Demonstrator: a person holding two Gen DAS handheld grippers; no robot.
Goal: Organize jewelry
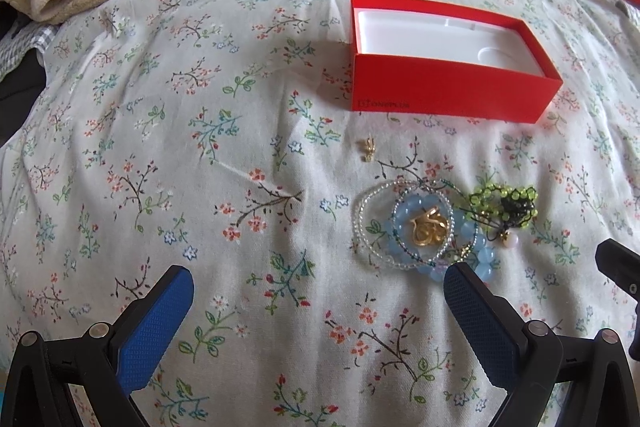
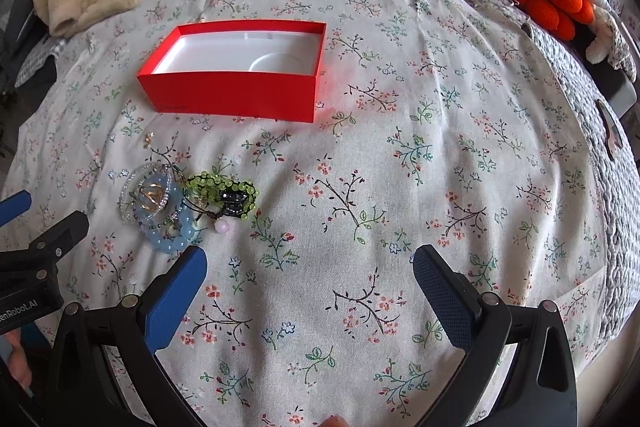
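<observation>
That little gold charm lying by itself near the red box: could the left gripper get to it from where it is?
Probably yes. The left gripper is open, and only bare floral bedspread lies between it and the gold charm. The bracelet pile sits off to the right, apart from the charm.

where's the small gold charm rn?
The small gold charm lies alone on the floral bedspread, between the red box and the bracelet pile, slightly left in the left wrist view.

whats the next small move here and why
Probably ease the left gripper forward and right onto the blue bead bracelet. Both grippers are open and empty, the red box holds nothing yet, and the jewelry pile lies just beyond the left one's right finger.
</observation>
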